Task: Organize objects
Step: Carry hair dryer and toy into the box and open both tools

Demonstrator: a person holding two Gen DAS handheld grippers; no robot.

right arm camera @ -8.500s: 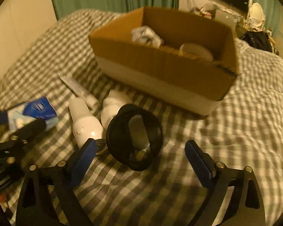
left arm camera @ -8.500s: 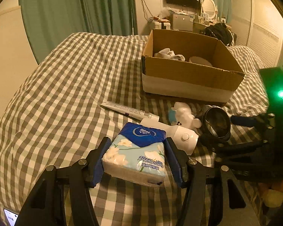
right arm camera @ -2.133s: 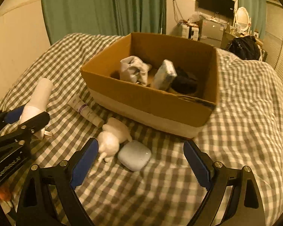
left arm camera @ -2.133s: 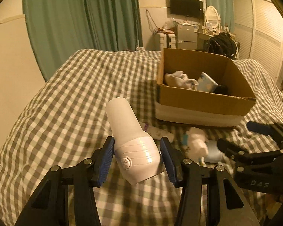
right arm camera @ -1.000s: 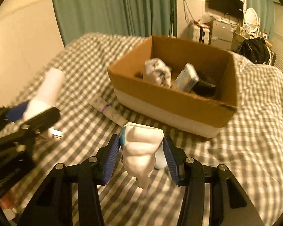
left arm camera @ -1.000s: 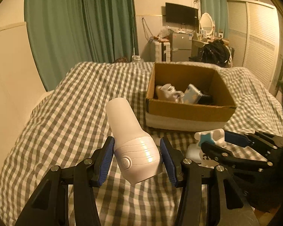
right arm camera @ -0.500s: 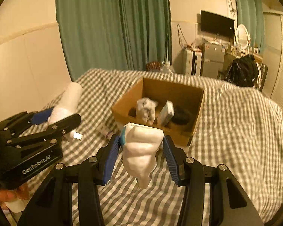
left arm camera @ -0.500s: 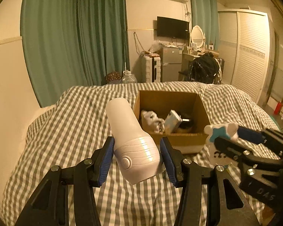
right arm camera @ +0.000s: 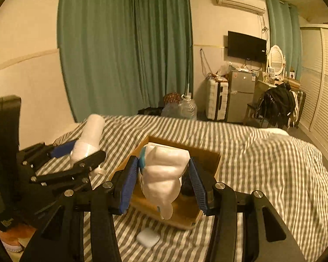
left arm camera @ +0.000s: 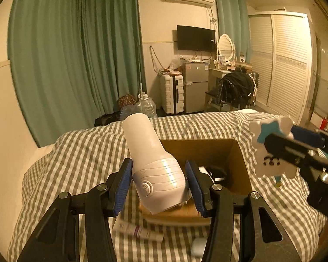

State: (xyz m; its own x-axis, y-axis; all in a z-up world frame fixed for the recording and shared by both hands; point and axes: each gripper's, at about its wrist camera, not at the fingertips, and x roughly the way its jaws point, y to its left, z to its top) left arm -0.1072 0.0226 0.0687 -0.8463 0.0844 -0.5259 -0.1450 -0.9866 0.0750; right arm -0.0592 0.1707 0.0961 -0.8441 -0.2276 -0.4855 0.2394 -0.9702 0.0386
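My left gripper point(left arm camera: 158, 180) is shut on a white bottle-shaped device point(left arm camera: 152, 163), held high above the near edge of the open cardboard box point(left arm camera: 236, 150). My right gripper point(right arm camera: 164, 182) is shut on a white plush toy point(right arm camera: 164, 172) with a blue patch, also held high over the box point(right arm camera: 210, 159). The toy shows in the left wrist view point(left arm camera: 271, 146) at the right, and the white device shows in the right wrist view point(right arm camera: 88, 139) at the left. Dark items lie inside the box, mostly hidden.
On the checked bedspread point(left arm camera: 81, 157) in front of the box lie a white tube point(left arm camera: 137, 231) and a small pale case point(right arm camera: 147, 238). Beyond the bed stand a suitcase point(left arm camera: 171, 96), a small fridge and a chair with dark clothes.
Both grippers have risen and moved forward with their loads, so the box now sits low under them. Earlier the tissue pack and the black round item went into the box.
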